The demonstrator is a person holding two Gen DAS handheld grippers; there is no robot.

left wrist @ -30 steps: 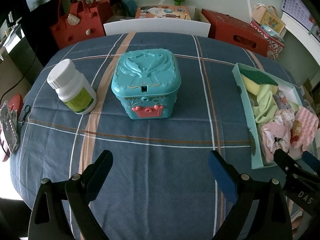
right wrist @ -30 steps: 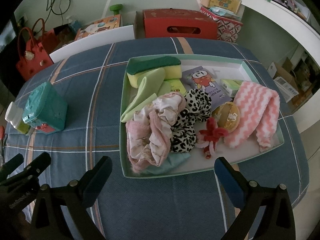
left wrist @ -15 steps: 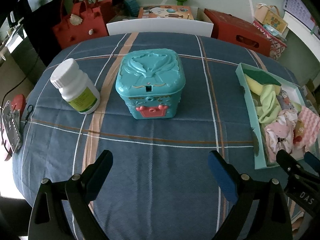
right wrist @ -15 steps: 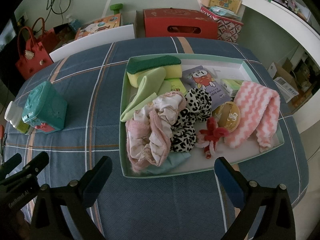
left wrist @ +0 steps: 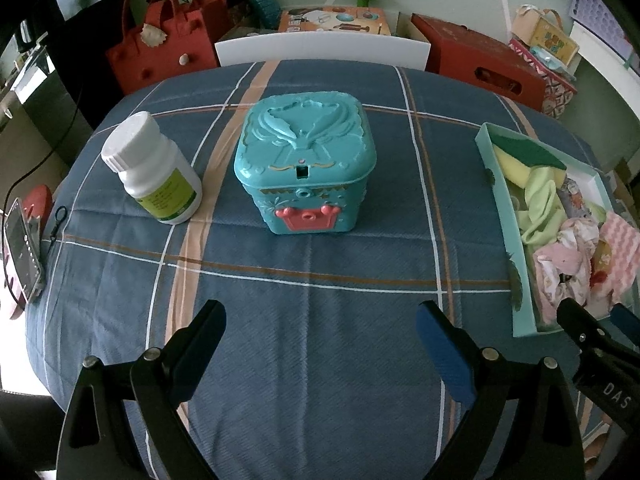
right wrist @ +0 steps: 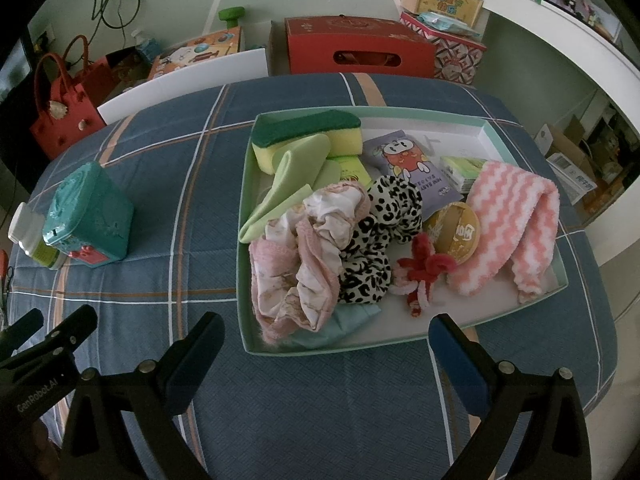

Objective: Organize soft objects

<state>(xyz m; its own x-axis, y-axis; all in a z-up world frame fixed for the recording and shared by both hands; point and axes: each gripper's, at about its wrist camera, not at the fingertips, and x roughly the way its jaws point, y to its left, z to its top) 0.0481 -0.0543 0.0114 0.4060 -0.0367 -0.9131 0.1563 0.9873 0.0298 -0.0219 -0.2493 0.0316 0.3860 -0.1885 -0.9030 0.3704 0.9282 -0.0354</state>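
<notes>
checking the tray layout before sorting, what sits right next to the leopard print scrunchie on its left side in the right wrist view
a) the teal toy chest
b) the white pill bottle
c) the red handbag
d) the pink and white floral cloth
d: in the right wrist view the pink and white floral cloth lies bunched against the leopard print scrunchie inside the tray, while the other options are outside the tray.

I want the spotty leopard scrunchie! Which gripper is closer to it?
Right. The right gripper is open just in front of the tray holding the leopard scrunchie; the left gripper faces the teal box, off to the side.
</notes>
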